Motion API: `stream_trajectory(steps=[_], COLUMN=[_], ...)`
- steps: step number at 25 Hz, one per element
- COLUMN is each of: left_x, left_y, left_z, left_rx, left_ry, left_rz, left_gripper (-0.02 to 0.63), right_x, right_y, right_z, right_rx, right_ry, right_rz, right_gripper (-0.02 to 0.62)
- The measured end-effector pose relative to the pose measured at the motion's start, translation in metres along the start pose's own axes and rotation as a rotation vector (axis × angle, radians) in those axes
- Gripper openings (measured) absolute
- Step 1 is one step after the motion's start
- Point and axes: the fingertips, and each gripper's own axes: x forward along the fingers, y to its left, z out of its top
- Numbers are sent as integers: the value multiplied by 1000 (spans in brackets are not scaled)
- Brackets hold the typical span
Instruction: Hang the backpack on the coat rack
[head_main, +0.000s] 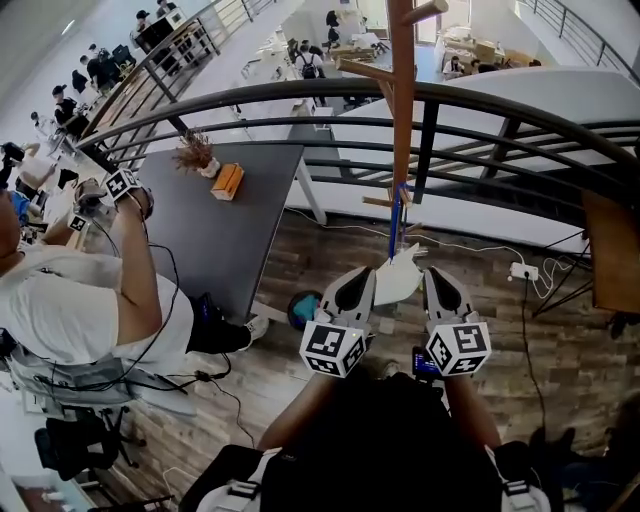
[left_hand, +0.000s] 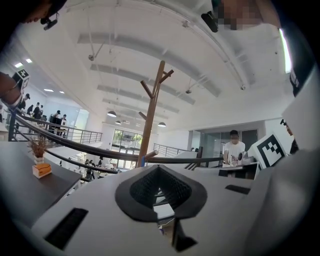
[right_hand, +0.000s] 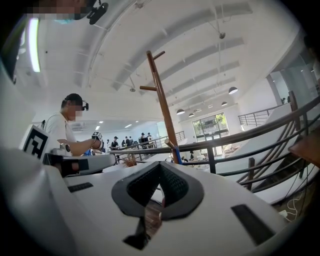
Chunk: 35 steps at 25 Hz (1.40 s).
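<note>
**Materials and finishes.** Coat rack (head_main: 401, 110): smooth, warm-brown wood with a faint sheen. Railing (head_main: 300, 95): dark metal, satin finish. Floor (head_main: 560, 350): mottled brown wood-look planks, matt. Worktop (head_main: 230, 225): dark grey, even and matt. Left claw (head_main: 365, 275) and right claw (head_main: 437, 275): white matt plastic shells. Their inner pads (left_hand: 142, 187) are black with a fine ribbed texture. Marker cube (head_main: 333, 347): crisp black-and-white print, matt.

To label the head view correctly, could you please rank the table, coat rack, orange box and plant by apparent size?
Largest to smallest:
table
coat rack, though its top rises toward the camera, which inflates it
plant and orange box look about alike, so they are not ranked
</note>
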Motion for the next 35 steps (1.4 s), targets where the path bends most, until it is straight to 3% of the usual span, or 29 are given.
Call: stream_trajectory(steps=[7,24,35], left_x=[-23,-61,-58], left_y=[-4,17,16], left_z=[0,2,1], left_rx=[38,19,6], left_ry=[-2,-28,-28], left_rz=[22,-51,-95], left_gripper=[8,8,8], right_x=[-17,-43,-35], right_y=[14,68,67], right_z=[9,2,7], right_rx=[-27,-52,-36], right_ry=[-31,-57,-69], right_rz=[23,-79,-100], right_gripper=[12,12,13])
